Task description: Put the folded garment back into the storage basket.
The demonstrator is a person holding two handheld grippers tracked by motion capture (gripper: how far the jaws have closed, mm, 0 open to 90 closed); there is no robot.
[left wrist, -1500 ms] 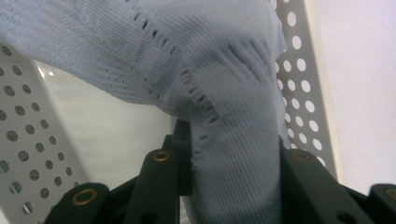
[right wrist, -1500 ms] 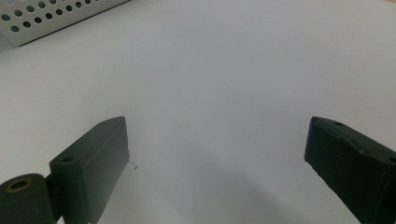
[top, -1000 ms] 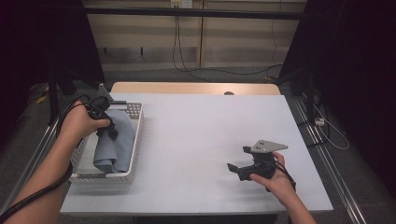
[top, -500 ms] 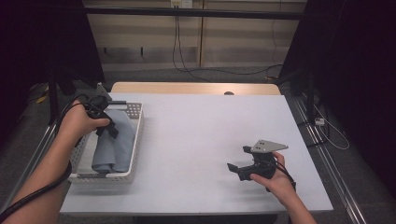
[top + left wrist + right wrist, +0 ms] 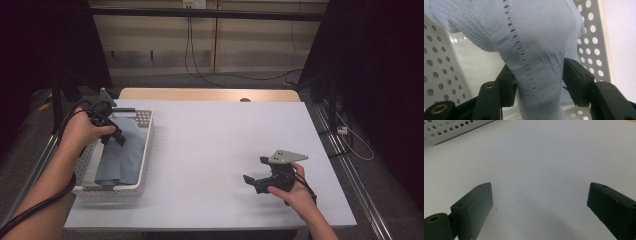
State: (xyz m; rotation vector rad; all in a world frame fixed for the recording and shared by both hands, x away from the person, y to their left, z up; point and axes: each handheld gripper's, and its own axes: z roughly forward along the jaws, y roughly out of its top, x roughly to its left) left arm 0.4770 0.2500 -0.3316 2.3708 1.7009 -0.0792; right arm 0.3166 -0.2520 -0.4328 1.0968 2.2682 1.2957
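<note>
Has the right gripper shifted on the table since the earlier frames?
No. The right gripper sits at the same spot near the table's front right corner, jaws open over bare tabletop.

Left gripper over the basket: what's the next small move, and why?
Probably lift the left gripper straight up and clear. Its jaws have just been opening, and the light blue knit garment still sits between them, with the pads seemingly no longer pressing on it. The cloth already lies in the white perforated basket. The right gripper rests open on the table.
</note>
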